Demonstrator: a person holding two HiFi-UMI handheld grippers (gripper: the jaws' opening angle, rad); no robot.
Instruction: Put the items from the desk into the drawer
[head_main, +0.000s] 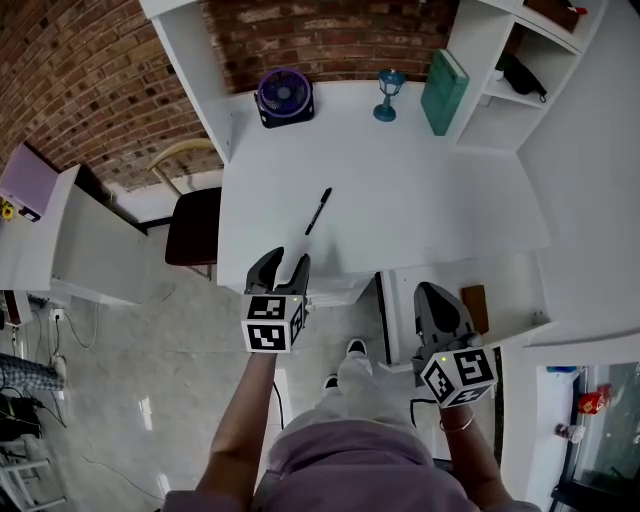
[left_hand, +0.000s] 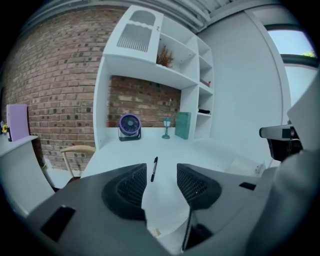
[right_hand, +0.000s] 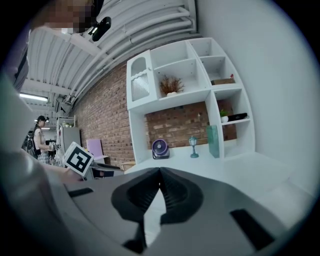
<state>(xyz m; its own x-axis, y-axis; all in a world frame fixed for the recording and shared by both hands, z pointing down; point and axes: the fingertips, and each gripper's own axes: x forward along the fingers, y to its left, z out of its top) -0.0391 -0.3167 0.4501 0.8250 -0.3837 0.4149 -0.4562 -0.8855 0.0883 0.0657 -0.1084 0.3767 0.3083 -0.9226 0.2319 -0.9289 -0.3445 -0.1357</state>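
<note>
Left gripper (head_main: 283, 266) jaws apart, empty, at the near edge of the desk (head_main: 420, 190), pen (head_main: 318, 211) mid-desk just ahead, right gripper (head_main: 441, 302) clenched on nothing over the open drawer (head_main: 510, 300); risk: the thin flat pen could roll or slip if pinched off-centre.

Pen (head_main: 318, 211) mid-bench (head_main: 420, 200), apart from rest. Fan (head_main: 285, 97) at back left; lamp (head_main: 388, 95) right of it; book (head_main: 444, 91) further right, against shelf unit (head_main: 478, 70). Open drawer (head_main: 510, 295) at bench's front right. Chair (head_main: 195, 225) left of bench. Left gripper (head_main: 279, 272) at front edge, before pen; right gripper (head_main: 440, 310) over drawer.
</note>
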